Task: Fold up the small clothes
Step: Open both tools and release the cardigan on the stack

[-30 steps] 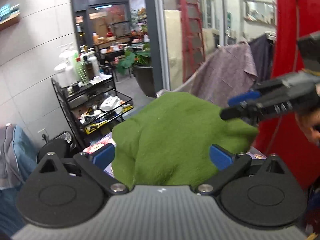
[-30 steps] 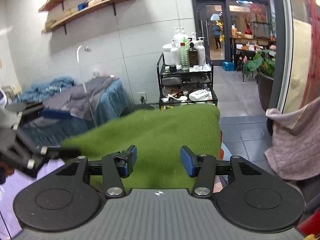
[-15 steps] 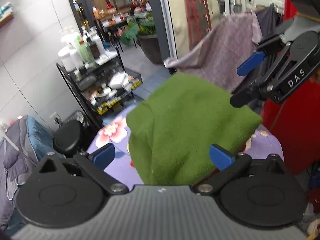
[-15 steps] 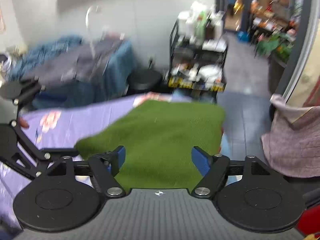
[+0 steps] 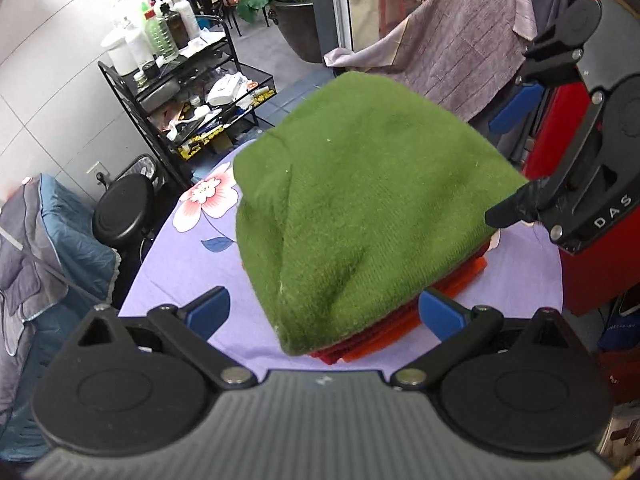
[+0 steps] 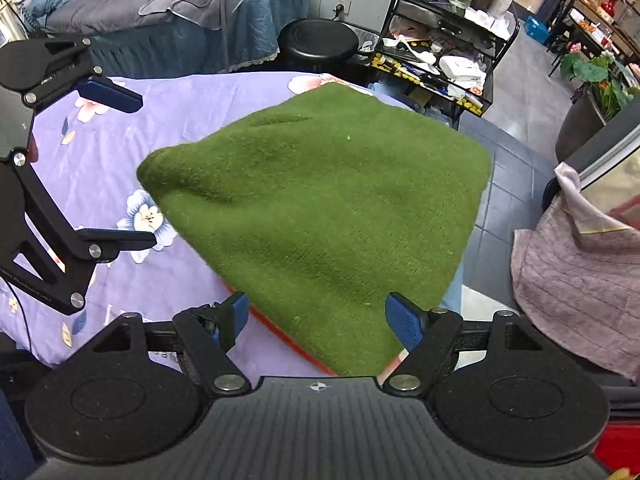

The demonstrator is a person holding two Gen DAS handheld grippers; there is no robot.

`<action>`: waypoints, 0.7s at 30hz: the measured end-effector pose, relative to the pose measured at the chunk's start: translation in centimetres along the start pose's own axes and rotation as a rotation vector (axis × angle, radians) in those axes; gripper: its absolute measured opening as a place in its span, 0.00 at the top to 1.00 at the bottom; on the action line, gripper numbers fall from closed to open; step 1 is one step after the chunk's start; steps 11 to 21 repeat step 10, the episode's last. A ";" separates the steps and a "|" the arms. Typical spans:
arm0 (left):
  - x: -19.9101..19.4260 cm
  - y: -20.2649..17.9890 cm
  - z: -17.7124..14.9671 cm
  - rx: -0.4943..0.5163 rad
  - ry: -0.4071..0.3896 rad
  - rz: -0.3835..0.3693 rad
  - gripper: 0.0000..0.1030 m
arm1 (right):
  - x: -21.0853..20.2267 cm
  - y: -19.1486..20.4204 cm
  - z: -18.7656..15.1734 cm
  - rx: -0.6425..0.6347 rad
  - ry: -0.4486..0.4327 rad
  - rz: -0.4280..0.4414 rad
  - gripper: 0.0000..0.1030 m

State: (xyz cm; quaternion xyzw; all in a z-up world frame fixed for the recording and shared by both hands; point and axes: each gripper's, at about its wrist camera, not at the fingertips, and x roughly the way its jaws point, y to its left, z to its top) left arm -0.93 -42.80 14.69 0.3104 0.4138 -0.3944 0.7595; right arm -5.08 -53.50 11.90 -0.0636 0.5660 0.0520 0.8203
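The right gripper (image 6: 316, 318) has just spread its jaws wide, and its blue pads stand clear on either side of the near corner of the folded green cloth (image 6: 320, 208), pressing nothing; its housing reads "DAS" in the left wrist view. The left gripper (image 5: 320, 312) is likewise spread apart and empty, straddling the cloth's other near corner. The cloth lies flat atop a red and orange stack (image 5: 404, 320) on the table (image 5: 192, 256), under a lilac floral cover, reaching its far edge, with bare cover to the left.
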 end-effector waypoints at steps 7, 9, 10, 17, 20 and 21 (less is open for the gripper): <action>-0.1 0.2 0.2 -0.017 -0.021 -0.017 0.00 | 0.0 -0.2 0.3 0.001 0.007 -0.006 0.00; -0.2 -0.1 0.4 0.000 -0.017 -0.001 0.00 | 0.1 -0.4 0.5 0.011 0.009 -0.008 0.00; -0.1 -0.2 0.4 0.004 -0.008 0.004 0.00 | 0.1 -0.5 0.5 0.016 0.011 -0.005 0.00; -0.1 -0.2 0.4 0.004 -0.008 0.004 0.00 | 0.1 -0.5 0.5 0.016 0.011 -0.005 0.00; -0.1 -0.2 0.4 0.004 -0.008 0.004 0.00 | 0.1 -0.5 0.5 0.016 0.011 -0.005 0.00; -0.1 -0.2 0.4 0.004 -0.008 0.004 0.00 | 0.1 -0.5 0.5 0.016 0.011 -0.005 0.00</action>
